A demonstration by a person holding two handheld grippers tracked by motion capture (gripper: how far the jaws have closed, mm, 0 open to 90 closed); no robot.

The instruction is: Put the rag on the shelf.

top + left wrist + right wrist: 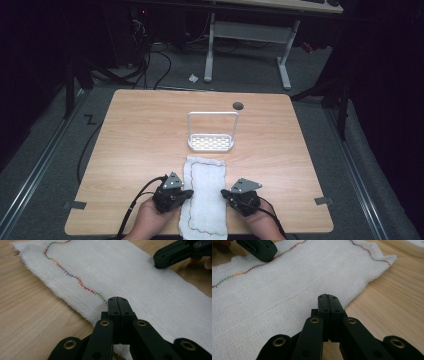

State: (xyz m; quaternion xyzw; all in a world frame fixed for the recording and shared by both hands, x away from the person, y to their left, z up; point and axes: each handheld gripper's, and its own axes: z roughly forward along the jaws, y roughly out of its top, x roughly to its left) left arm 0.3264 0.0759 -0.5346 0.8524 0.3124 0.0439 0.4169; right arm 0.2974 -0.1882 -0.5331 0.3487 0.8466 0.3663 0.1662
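Lying between left gripper [188, 192] and right gripper [225, 192], both closed, empty: white cloth [205, 200].

Grey carpet [45, 140], white-legged desk [247, 35], dim room

Table [130, 145]: cloth [204, 195] at near edge, centre; left gripper [187, 193] on its left edge, right gripper [225, 192] on its right; rack [212, 131] behind cloth.

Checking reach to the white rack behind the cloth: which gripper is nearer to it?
Right, narrowly. The right gripper sits at the cloth's right edge, below the white rack's right end; the left gripper sits at the cloth's left edge, slightly farther off.
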